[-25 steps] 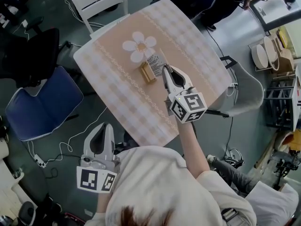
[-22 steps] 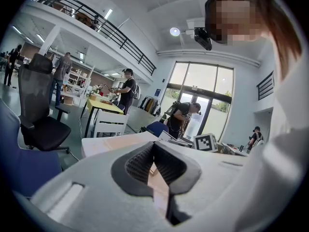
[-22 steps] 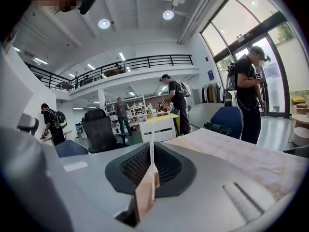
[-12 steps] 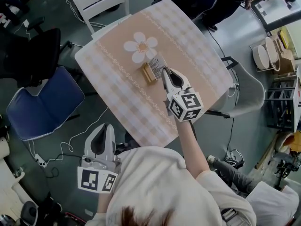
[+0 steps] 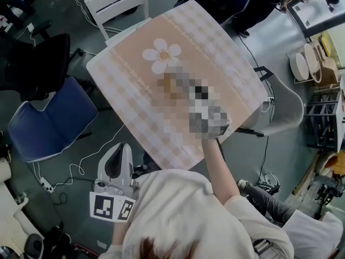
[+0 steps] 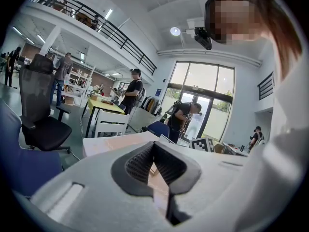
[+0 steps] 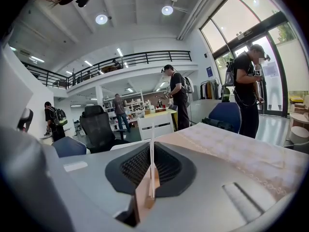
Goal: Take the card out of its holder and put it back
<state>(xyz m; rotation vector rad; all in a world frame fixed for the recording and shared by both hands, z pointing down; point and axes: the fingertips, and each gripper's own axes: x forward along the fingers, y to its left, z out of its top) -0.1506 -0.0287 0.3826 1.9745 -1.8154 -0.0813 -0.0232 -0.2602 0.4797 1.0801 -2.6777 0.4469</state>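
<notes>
1. A square table [image 5: 135, 107] in a peach checked cloth bears one printed white daisy [image 5: 161, 54]. It stands on a grey-green floor crossed by white cables [image 5: 81, 161].
2. Four chairs ring the table: one white slatted chair [image 5: 118, 1], one black office chair [image 5: 32, 63], one blue chair [image 5: 48, 123] and one grey chair [image 5: 283, 104].
3. The room is a tall hall with a railed balcony and glass doors. Four people stand in the right gripper view.
4. There are two grippers. The left gripper [image 5: 119, 147] is off the table's near corner, its jaws together with nothing between them.
5. The right gripper [image 7: 151, 151] pinches the one white card [image 7: 152, 178], seen edge-on. The card's lower end is at the one wooden holder [image 7: 144, 197]; whether it sits in the slot, I cannot tell.
</notes>
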